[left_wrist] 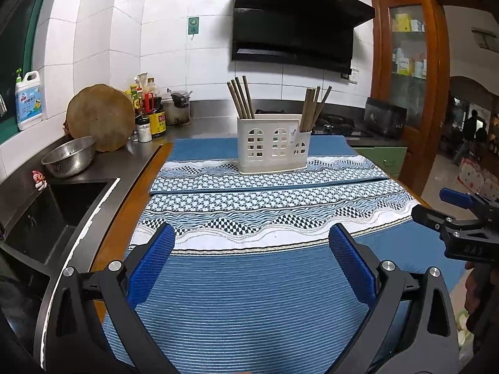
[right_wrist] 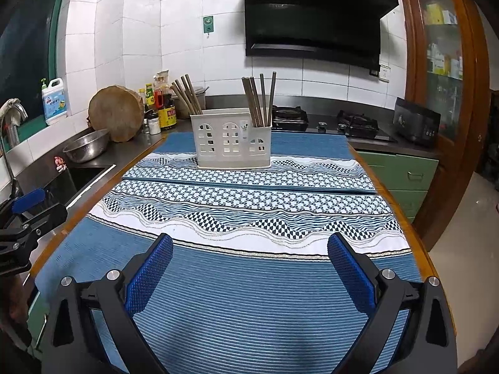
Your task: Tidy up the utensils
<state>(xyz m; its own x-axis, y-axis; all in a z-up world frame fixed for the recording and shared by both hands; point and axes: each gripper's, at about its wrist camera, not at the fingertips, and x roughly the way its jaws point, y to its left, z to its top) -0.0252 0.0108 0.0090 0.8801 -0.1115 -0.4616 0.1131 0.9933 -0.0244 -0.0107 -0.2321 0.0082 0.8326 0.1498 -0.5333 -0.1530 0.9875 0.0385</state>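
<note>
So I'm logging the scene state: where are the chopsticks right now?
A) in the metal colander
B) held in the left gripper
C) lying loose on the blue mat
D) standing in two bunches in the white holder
D: the chopsticks stand in two separate bunches in the white holder, while the left gripper and right gripper are both open and empty.

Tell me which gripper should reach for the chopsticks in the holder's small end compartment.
Right, probably. That chopstick bundle stands at the holder's right end, nearer the right gripper. Both grippers are open and empty; the left gripper sits further left.

Left claw (left_wrist: 251, 240) and right claw (right_wrist: 249, 249) gape empty.
</note>
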